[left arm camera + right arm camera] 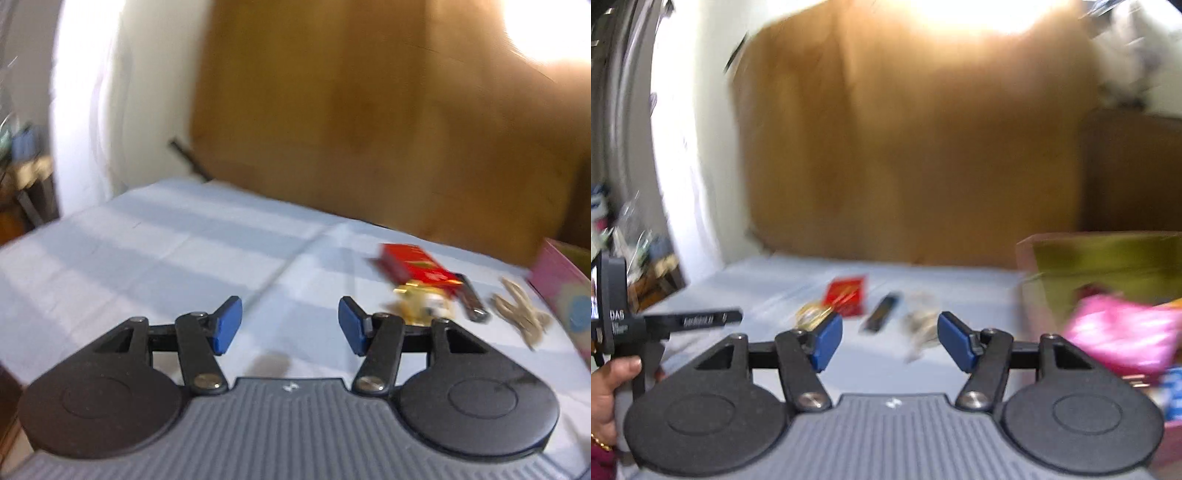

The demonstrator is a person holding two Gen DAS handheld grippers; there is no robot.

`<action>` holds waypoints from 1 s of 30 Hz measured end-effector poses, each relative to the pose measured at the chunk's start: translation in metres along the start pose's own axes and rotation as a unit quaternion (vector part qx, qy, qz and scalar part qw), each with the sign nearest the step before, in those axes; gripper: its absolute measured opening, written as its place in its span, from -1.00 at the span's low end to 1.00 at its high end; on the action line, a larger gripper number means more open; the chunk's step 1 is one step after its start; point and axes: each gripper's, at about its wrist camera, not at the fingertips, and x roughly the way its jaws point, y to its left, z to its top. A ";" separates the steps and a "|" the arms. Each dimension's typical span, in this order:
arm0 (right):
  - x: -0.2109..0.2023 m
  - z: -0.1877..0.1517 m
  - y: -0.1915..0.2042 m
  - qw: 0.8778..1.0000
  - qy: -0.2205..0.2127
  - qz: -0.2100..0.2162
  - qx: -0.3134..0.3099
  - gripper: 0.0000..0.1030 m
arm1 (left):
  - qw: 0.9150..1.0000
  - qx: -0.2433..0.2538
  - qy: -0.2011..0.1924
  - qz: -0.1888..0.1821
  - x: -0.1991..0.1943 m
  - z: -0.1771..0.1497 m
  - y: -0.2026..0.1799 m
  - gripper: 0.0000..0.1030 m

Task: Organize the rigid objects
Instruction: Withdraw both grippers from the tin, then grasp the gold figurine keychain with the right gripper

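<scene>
Although both views blur with motion, enough reads. Left gripper [290, 325]: blue pads spread apart, released, nothing between them, only pale cloth of the table [155, 240] beneath. Ahead and to its right, well clear of the pads, a cluster of small objects on the cloth: red packet [413, 264] farthest back, gold-and-white trinket [421, 308] just in front of it and touching or overlapping its near edge, dark slim stick [472, 301] lying just right of those two, tan knotted cord [521, 312] further right, apart from the stick. At the far right edge, pink box [561, 291], only its wall in view.

Right gripper [890, 341]: also released, pads parted with bare cloth between. Same cluster lying beyond its fingertips: gold trinket [810, 314] just behind the left pad, red packet [846, 291] farther back, dark stick [881, 312] roughly centred ahead of the gap, pale cord [919, 321] near the right pad, too smeared to tell contact. To the right, open box [1071, 258] with yellow-green inner wall, holding a bright pink item [1123, 332]. At the left edge, a hand [609, 395] gripping the other gripper's black handle. Behind everything, a brown wooden board [905, 147].
</scene>
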 end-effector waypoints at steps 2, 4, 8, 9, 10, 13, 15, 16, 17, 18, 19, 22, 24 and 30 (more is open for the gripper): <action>0.029 0.003 0.018 1.000 0.028 0.011 -0.003 0.14 | 0.999 -0.032 0.003 -0.020 0.003 0.002 0.009 0.16; 0.057 0.006 0.037 0.999 0.050 0.016 -0.006 0.14 | 0.999 -0.031 -0.007 -0.021 0.002 0.006 0.004 0.16; 0.106 0.012 0.077 0.996 0.077 0.017 -0.040 0.14 | 0.999 -0.021 -0.008 -0.037 -0.001 0.002 0.004 0.16; 0.118 0.011 0.085 0.995 0.085 0.015 -0.049 0.15 | 0.999 -0.022 -0.006 -0.040 0.000 0.002 0.001 0.16; 0.129 0.011 0.090 0.994 0.092 0.012 -0.056 0.15 | 0.999 -0.025 -0.003 -0.043 0.000 0.002 0.001 0.16; 0.159 0.007 0.103 0.991 0.116 -0.008 -0.072 0.02 | 0.998 -0.043 0.007 -0.049 0.005 0.002 0.007 0.16; 0.168 0.001 0.102 0.989 0.130 -0.006 -0.064 -0.24 | 0.997 -0.052 0.014 -0.053 0.009 0.002 0.010 0.16; 0.166 0.000 0.102 0.990 0.128 -0.005 -0.064 -0.26 | 0.997 -0.054 0.016 -0.054 0.011 0.002 0.010 0.16; 0.163 -0.001 0.102 0.989 0.128 -0.003 -0.068 -0.27 | 0.997 -0.054 0.018 -0.056 0.011 0.002 0.010 0.16; 0.158 -0.002 0.102 0.989 0.132 0.003 -0.069 -0.27 | 0.997 -0.052 0.019 -0.058 0.011 0.002 0.009 0.16; 0.150 -0.005 0.100 0.988 0.135 0.009 -0.069 -0.27 | 0.997 -0.047 0.019 -0.060 0.010 0.002 0.008 0.16; 0.117 -0.016 0.095 0.986 0.143 0.030 -0.082 -0.27 | 0.997 -0.028 0.016 -0.071 0.007 0.000 0.002 0.27; 0.084 -0.030 0.087 0.985 0.142 0.040 -0.092 -0.27 | 0.996 -0.002 0.007 -0.084 0.003 -0.002 -0.007 0.28; -0.023 -0.064 0.046 0.987 0.131 0.019 -0.095 -0.28 | 0.978 0.103 0.015 -0.180 -0.021 -0.017 -0.058 0.28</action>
